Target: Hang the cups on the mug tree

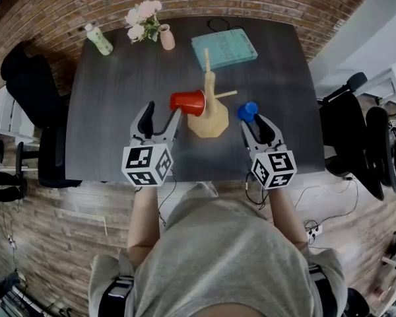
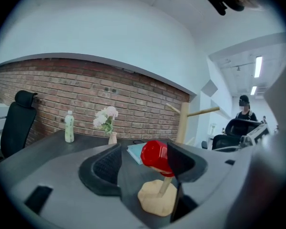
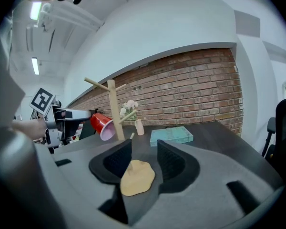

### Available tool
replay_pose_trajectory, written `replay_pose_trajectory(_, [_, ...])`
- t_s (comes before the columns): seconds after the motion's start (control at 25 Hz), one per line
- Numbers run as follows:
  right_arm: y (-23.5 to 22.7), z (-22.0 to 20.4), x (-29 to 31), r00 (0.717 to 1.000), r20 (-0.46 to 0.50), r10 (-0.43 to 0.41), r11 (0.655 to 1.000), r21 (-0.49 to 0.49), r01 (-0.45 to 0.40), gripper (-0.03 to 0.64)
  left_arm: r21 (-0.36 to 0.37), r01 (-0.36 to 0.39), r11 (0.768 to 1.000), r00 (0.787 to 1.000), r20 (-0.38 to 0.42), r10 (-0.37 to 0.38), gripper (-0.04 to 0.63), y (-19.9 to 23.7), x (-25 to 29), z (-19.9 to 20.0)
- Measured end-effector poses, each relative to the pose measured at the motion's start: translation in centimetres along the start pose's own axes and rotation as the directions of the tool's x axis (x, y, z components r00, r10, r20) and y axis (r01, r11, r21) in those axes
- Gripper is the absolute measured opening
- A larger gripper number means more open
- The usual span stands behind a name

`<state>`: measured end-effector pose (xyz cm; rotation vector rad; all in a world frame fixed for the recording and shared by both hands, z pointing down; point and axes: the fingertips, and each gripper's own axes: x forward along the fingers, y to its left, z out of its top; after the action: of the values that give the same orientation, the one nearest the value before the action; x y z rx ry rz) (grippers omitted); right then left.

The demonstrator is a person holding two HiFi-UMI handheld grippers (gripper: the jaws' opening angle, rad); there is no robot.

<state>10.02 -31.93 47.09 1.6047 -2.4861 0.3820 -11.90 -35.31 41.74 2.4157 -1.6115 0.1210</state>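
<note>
The left gripper (image 1: 164,114) and the right gripper (image 3: 144,147) are nearest the person, each with its jaws apart and nothing between the pads. A small blue cup (image 1: 248,109) shows at the right gripper's tip; I cannot tell whether they touch. Just beyond, on the dark grey counter (image 1: 105,111), a red plastic cup (image 1: 188,102) hangs tilted on a peg of the pale wooden mug tree (image 1: 211,124), beside the left gripper's right jaw. A teal book (image 1: 224,48) lies farthest back.
</note>
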Motion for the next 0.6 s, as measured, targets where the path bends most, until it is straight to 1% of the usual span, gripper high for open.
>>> replay_pose_trajectory(0.28, [-2.1, -1.6, 1.0, 0.999, -0.035, -0.041, 0.998, -0.038, 0.04, 0.17, -0.009, -0.054, 0.998, 0.998, -0.019, 0.054, 0.29, 2.0, -1.3, -2.4])
replay_pose_trajectory(0.44, [-3.4, -3.1, 1.8, 0.996, -0.065, -0.066, 0.997, -0.045, 0.063, 0.176, 0.003, -0.078, 0.997, 0.996, -0.039, 0.078, 0.276, 3.0, -1.4, -4.8])
replay_pose_trajectory(0.6, [-4.5, -4.8, 2.5, 0.992, -0.094, -0.086, 0.994, -0.075, 0.079, 0.183, -0.014, -0.086, 0.996, 0.994, -0.068, 0.085, 0.267, 3.4, -1.2, -7.2])
